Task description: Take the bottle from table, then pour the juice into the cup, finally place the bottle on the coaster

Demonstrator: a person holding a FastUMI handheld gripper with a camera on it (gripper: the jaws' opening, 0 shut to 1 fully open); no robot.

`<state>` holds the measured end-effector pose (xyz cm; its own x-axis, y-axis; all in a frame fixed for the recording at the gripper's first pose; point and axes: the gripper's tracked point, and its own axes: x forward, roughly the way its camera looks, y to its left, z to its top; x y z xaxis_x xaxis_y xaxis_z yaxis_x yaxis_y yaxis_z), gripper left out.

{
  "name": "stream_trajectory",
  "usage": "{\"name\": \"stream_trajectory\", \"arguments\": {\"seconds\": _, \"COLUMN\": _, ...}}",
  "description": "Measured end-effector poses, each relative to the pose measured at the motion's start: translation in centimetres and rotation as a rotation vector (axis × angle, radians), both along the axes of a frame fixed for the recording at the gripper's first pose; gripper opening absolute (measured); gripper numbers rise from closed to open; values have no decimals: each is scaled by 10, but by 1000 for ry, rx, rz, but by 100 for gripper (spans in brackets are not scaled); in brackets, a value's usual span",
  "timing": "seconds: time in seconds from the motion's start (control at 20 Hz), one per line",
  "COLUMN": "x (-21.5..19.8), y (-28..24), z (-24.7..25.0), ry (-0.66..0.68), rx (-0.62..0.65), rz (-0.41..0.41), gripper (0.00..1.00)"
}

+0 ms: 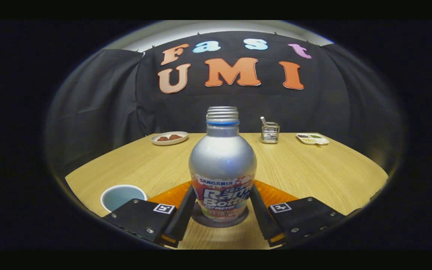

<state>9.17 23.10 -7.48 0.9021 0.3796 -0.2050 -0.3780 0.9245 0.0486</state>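
Item one, nearest my lens: the gripper (pixel 221 215), low centre of the frame, its two black fingers (pixel 181 217) flanking the bottle's lower body. Each inner face lies along a side of the label. I read it as pinching the bottle, though I cannot confirm pressure on both sides.

Item two: the bottle (pixel 222 168), dead centre, directly ahead and between the fingers. Long axis upright. Silver metal body, bulbous shoulder, narrow threaded neck with a blue ring; no cap on it. Printed label wraps the lower half. Its base sits on, or just above, a dark round coaster (pixel 201 218); contact I cannot tell.

Item three: an orange mat (pixel 276 195) under the coaster, showing on either side of the bottle.

Item four: the cup (pixel 120 197), lower left, pale blue inside, just beyond the left finger's housing, near the bottle but apart from it. It stands open-mouthed and upright. My judgement: the pour calls for a swing left and a tilt of the neck that way.

Item five: the table (pixel 313 168), light wood, carrying at its far edge a plate (pixel 169 138) upper left, a wire holder (pixel 270 132), and a small tray (pixel 312 138).
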Motion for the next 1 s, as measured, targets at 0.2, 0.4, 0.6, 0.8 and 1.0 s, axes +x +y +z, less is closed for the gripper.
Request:
{"name": "stream_trajectory", "arguments": {"seconds": 0.2, "x": -3, "y": -1, "z": 1, "ry": -9, "rx": -16, "rz": 3, "gripper": 78}}
{"name": "stream_trajectory", "arguments": {"seconds": 0.4, "x": -7, "y": -3, "z": -3, "ry": -6, "rx": -33, "rz": 2, "gripper": 80}}
{"name": "stream_trajectory", "arguments": {"seconds": 0.6, "x": -11, "y": -8, "z": 0, "ry": -23, "rx": -38, "rz": -17, "gripper": 89}}
{"name": "stream_trajectory", "arguments": {"seconds": 0.8, "x": -19, "y": -16, "z": 6, "ry": -45, "rx": -59, "rz": -37, "gripper": 97}}
{"name": "stream_trajectory", "arguments": {"seconds": 1.0, "x": -34, "y": -26, "z": 15, "ry": -61, "rx": -55, "rz": -45, "gripper": 98}}
